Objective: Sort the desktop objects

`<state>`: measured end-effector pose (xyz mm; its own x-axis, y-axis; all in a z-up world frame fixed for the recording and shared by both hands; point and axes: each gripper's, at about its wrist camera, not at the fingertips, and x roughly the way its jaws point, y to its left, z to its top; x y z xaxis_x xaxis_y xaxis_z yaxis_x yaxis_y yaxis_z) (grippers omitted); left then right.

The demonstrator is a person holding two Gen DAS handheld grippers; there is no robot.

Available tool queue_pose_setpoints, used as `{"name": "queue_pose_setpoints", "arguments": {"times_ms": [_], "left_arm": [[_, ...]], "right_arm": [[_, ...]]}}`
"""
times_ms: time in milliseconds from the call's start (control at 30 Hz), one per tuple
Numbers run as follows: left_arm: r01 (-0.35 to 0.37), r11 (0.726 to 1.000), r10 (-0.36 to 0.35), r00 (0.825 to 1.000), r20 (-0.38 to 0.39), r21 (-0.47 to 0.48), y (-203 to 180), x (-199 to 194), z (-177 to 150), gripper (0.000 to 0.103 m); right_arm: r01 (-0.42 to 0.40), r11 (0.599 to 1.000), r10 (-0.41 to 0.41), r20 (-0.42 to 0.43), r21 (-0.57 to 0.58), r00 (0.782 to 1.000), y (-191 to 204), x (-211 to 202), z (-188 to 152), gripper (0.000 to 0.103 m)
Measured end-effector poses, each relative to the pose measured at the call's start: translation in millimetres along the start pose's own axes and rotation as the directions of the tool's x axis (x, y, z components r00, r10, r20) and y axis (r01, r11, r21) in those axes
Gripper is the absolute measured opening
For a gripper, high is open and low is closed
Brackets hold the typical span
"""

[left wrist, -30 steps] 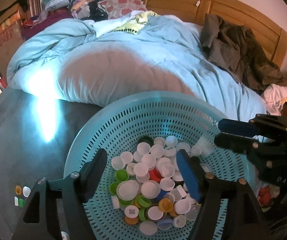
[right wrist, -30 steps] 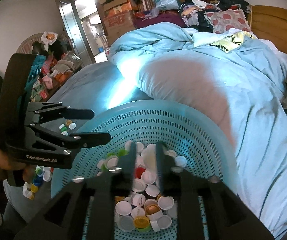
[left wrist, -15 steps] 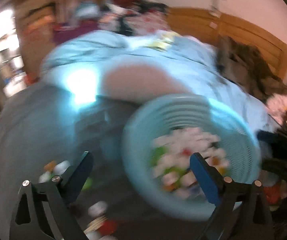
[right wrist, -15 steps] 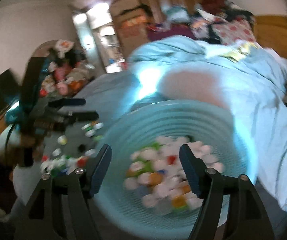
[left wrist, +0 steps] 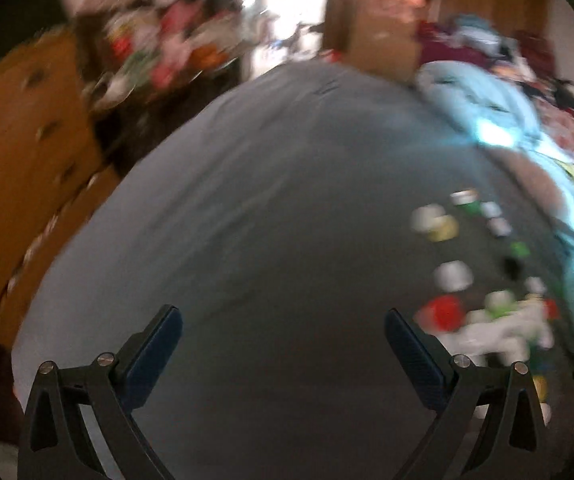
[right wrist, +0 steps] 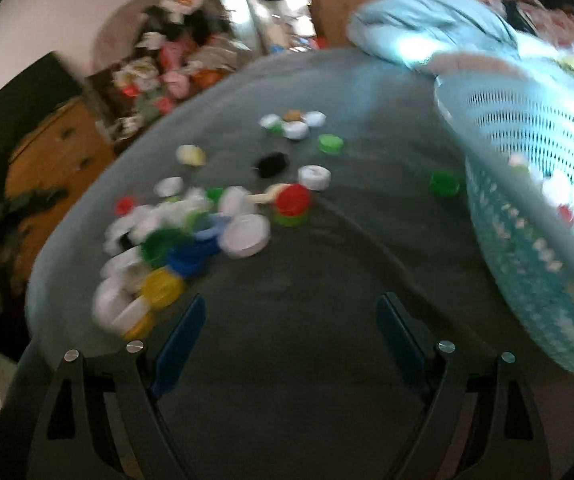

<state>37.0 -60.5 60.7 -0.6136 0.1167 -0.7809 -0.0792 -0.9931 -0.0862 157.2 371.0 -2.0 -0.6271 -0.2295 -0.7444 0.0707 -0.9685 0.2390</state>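
- Right wrist view: a pale-blue perforated basket (right wrist: 527, 216) is sitting at the right on the grey bedsheet (right wrist: 327, 300), holding blurred caps.
- Loose bottle caps (right wrist: 191, 232) (white, green, blue, yellow, red) are lying heaped left of it.
- Right gripper (right wrist: 291, 340) and left gripper (left wrist: 283, 344) are both gaping wide, holding nothing.

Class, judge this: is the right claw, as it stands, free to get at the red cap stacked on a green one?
Probably yes. The right claw is open, and only bare grey sheet lies between it and the red cap.
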Motion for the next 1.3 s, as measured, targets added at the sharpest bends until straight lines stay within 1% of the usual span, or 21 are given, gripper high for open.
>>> {"name": "queue_pose_setpoints", "arguments": {"times_ms": [67,100,133,167,200,233,267,300,333,367,433,600,733,1100,1300], "left_arm": [[-0.031,0.999,0.030,0.999,-0.028,-0.024,15,22,-2,0.103],[-0.025,0.999,0.024,0.999,-0.036,-0.024,17,28,-3,0.103],[-0.024,1.000,0.023,0.999,-0.042,-0.018,15,33,-2,0.103],[-0.028,1.000,0.028,0.999,-0.044,0.003,13,40,0,0.103],[-0.025,0.999,0.026,0.999,-0.041,0.022,9,41,0,0.103],[-0.018,0.999,0.020,0.999,-0.039,0.050,8,45,-2,0.103],[-0.021,0.997,0.024,0.999,-0.043,0.075,3,49,-1,0.103],[-0.010,0.995,0.017,0.998,-0.064,0.099,-2,57,-3,0.103],[0.017,0.994,-0.007,0.995,-0.097,0.107,-7,65,-5,0.103],[0.021,0.993,-0.007,0.993,-0.118,0.114,-11,74,-7,0.103],[0.016,0.994,-0.006,0.996,-0.092,0.111,-11,74,-10,0.103],[-0.007,0.994,0.014,0.998,-0.062,0.113,-16,72,-16,0.103],[-0.002,0.994,0.007,0.999,-0.046,0.110,-11,73,-15,0.103],[0.015,0.995,-0.010,0.999,-0.051,0.095,-10,74,-11,0.103],[0.029,0.996,-0.025,0.999,-0.048,0.083,-7,75,-10,0.103]], "right_arm": [[0.059,0.998,-0.059,-0.005,0.015,0.998,-5,11,0,0.083],[0.098,0.995,-0.098,-0.024,0.010,0.995,-8,19,-1,0.084],[0.115,0.993,-0.115,-0.057,0.011,0.992,-12,26,-2,0.086],[0.108,0.994,-0.107,-0.071,0.011,0.992,-16,33,-7,0.089],[0.098,0.995,-0.098,-0.037,-0.005,0.994,-16,31,-12,0.098],[0.095,0.995,-0.096,-0.028,-0.020,0.995,-14,32,-14,0.102],[0.115,0.993,-0.116,-0.022,-0.034,0.993,-11,33,-16,0.102],[0.128,0.991,-0.129,-0.020,-0.042,0.991,-10,33,-16,0.102],[0.131,0.991,-0.132,-0.018,-0.041,0.991,-9,33,-16,0.102],[0.130,0.991,-0.130,-0.013,-0.036,0.991,-10,33,-17,0.102],[0.129,0.991,-0.130,-0.005,-0.036,0.992,-10,30,-18,0.102],[0.118,0.993,-0.119,-0.005,-0.029,0.993,-12,28,-18,0.102],[0.115,0.993,-0.115,-0.006,-0.027,0.993,-10,31,-15,0.102],[0.101,0.995,-0.101,0.000,-0.019,0.995,-11,31,-15,0.102],[0.107,0.994,-0.107,-0.001,-0.023,0.994,-12,31,-15,0.102]]}}
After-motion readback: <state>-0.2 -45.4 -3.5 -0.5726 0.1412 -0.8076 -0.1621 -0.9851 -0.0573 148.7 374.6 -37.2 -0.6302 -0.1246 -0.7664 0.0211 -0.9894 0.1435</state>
